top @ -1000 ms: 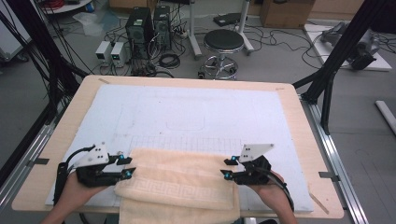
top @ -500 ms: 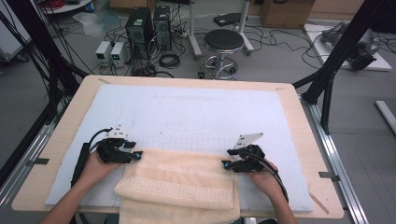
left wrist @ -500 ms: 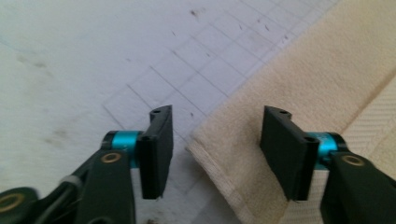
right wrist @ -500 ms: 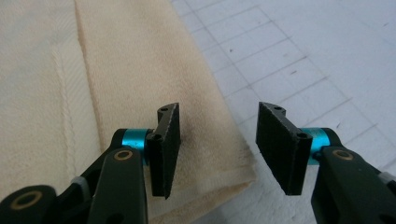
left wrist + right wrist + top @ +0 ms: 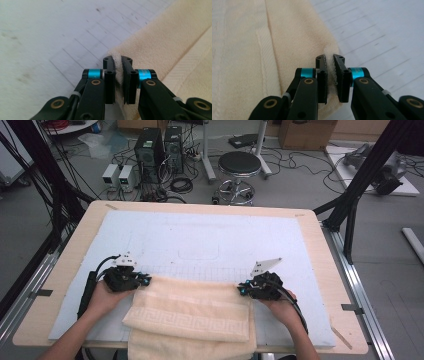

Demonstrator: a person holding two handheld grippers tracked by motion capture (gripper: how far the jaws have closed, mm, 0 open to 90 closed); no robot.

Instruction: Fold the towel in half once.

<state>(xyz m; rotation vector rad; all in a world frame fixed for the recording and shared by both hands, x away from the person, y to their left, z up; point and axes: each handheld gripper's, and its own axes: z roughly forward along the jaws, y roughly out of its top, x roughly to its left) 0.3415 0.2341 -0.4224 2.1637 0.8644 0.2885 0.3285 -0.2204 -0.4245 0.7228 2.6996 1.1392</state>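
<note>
Both jaws have just closed, the left gripper (image 5: 145, 280) and right gripper (image 5: 241, 290) each pinching a far corner of the folded cream towel (image 5: 192, 312) at the table's (image 5: 320, 245) near edge, ready for lifting.

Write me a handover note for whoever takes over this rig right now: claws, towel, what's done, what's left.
Left claw: just closed, pinching the far left corner of the cream towel.
Right claw: just closed, pinching the far right corner.
Towel: lies on the white mat at the near edge of the table, already folded at least once, its near part hanging over the edge.
Done: both far corners gripped.
Left: probably lift both corners together and make the next fold, then release.
</note>
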